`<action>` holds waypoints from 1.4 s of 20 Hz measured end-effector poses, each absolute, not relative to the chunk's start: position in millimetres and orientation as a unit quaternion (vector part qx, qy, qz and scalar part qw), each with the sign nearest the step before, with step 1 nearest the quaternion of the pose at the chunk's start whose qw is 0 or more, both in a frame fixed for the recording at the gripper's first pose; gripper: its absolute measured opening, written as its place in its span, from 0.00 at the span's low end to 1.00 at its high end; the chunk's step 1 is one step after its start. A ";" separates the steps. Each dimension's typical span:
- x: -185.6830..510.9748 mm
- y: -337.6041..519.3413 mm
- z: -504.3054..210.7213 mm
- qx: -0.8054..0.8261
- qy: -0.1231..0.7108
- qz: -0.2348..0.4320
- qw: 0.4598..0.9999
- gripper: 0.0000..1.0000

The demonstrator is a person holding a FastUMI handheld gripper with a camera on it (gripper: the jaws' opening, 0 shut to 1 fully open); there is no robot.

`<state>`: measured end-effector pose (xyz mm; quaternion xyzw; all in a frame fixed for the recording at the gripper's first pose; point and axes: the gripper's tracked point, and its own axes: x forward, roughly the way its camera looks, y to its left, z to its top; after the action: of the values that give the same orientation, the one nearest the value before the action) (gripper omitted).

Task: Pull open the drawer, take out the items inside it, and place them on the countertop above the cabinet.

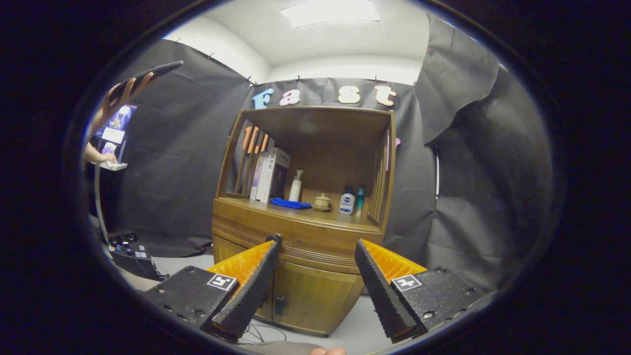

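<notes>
Gripper view gives us the big wooden cabinet (315, 276) dead ahead, warm grain, ribbed trim under its surface (296, 212). We judge the drawer (296, 236) is that closed band just beyond the jaws, which stand released and empty (no handle we can make out). Approach step, we reckon: next, find a grip. Smaller still: books (271, 175), blue cloth (290, 203), bottles (347, 201).

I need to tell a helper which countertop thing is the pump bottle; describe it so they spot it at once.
On the wooden cabinet's countertop, beyond the open gripper, find the upright books. The tall white pump bottle stands beside them, behind a blue cloth; alone it has a nozzle top.
</notes>
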<state>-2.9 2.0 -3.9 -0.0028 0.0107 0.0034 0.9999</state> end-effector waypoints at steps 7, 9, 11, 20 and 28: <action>5.7 9.5 -7.9 -0.017 0.008 0.012 1.000 1.00; 14.0 20.8 -10.5 -0.003 0.011 0.021 1.000 1.00; 28.3 27.6 -9.7 0.005 0.016 0.016 1.000 1.00; 148.4 90.5 -54.5 0.011 0.086 -0.005 0.996 1.00; 221.5 103.7 -98.6 0.045 0.164 -0.055 0.984 0.97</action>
<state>221.5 103.7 -98.6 0.0447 0.1639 -0.0547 0.9840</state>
